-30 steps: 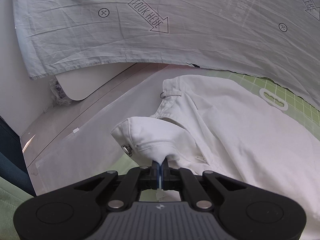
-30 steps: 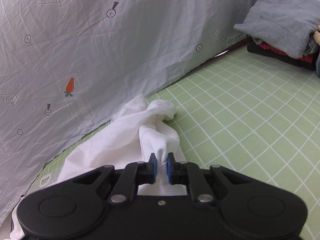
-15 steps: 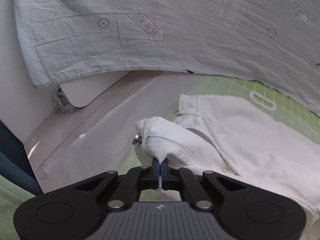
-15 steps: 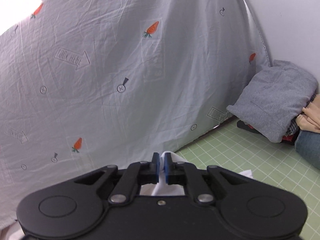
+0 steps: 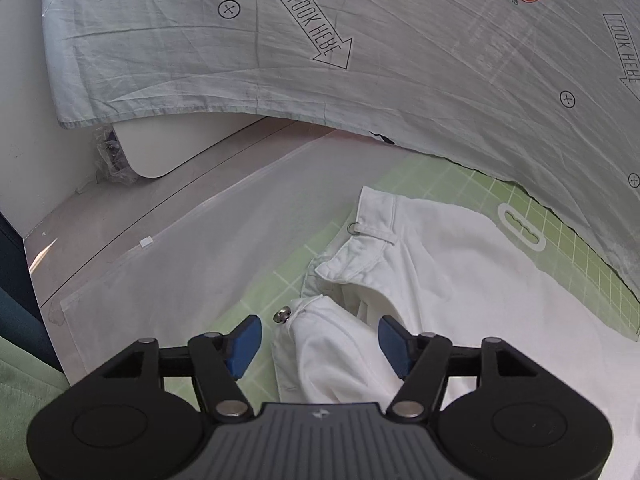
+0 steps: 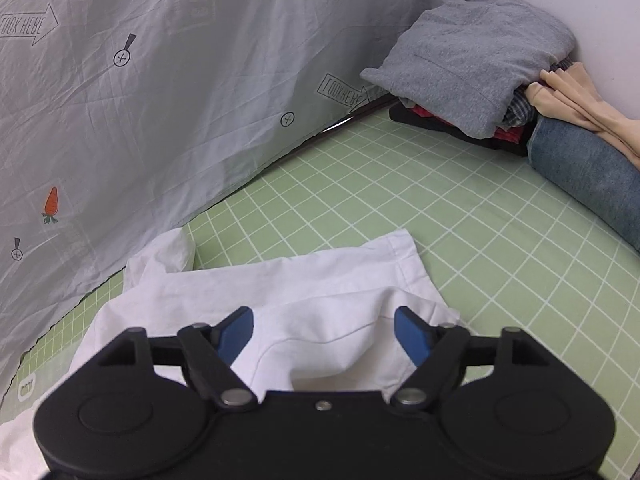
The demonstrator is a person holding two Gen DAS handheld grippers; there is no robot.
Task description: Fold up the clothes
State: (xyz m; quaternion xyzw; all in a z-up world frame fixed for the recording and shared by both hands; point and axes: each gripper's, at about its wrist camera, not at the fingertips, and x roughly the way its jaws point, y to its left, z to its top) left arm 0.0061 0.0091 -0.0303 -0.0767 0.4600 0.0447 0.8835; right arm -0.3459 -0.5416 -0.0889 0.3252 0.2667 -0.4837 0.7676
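Both your tools, left tool [image 5: 320, 344] and right tool [image 6: 324, 332], hang wide open over the white trousers [image 5: 460, 264], lying doubled; smooth them next.

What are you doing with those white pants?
A person is folding clothes with a gripper in each hand. The white pants lie on the green checked mat. The left gripper is open over the waistband end with the metal button, and the right gripper is open over the leg end. Neither is pinching the cloth. A stack of other clothes sits in the far corner.
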